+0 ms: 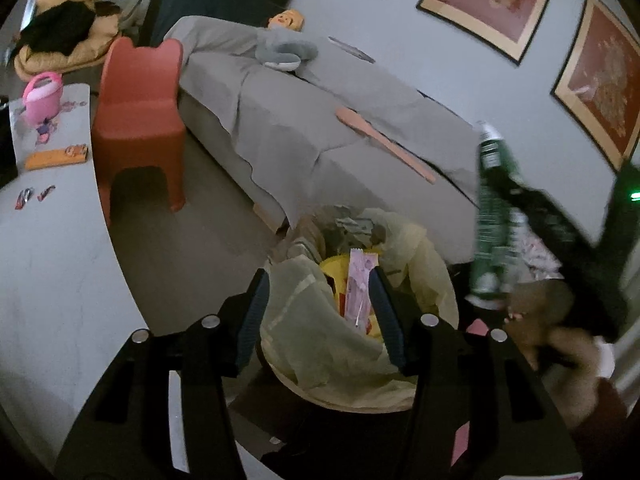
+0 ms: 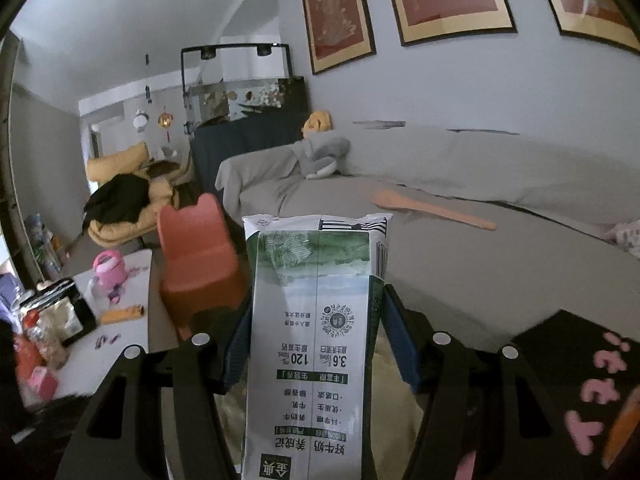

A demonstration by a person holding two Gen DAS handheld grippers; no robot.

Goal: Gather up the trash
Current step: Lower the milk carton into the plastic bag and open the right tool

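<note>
A long sofa (image 2: 460, 216) under a grey cover runs along the pale wall (image 2: 460, 92); three red framed pictures (image 2: 340, 12) hang above it; a fish tank (image 2: 244, 96) on a dark cabinet stands at its far end; a red child's chair (image 1: 138, 120) sits before it, beside a white table (image 1: 52, 248); the light is dim.

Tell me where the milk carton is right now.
The milk carton is clamped in the right gripper, raised right of the lined trash bin, before the grey sofa.
</note>
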